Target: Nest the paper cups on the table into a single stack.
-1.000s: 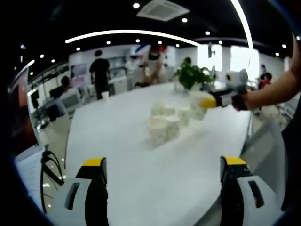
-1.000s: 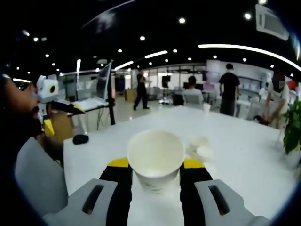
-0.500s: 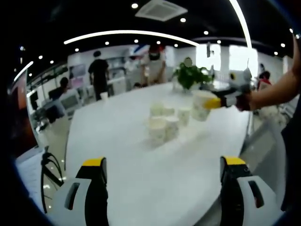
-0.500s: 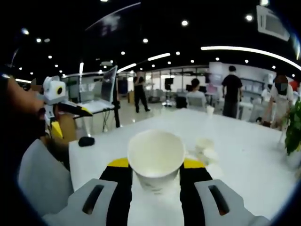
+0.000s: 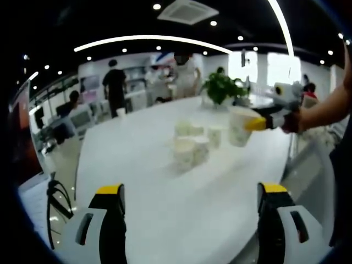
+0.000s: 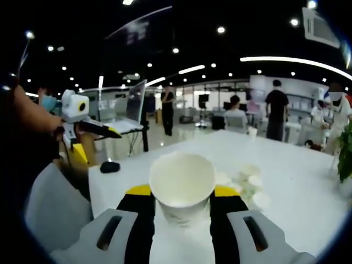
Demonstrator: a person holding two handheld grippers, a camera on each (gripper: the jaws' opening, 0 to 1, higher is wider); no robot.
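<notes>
Held cup: pinched between our right gripper jaws, mouth up.
Left gripper: jaws apart, empty.
Loose cups: ahead, beyond those jaws, on the table.
Handling: we judge it light, thin, crushable; grip gently below the rim.

Both grippers look alike: the right gripper and the left gripper each have pale grey bodies with slotted openings, black fingers and yellow tips. The person's forearm is bare.
</notes>
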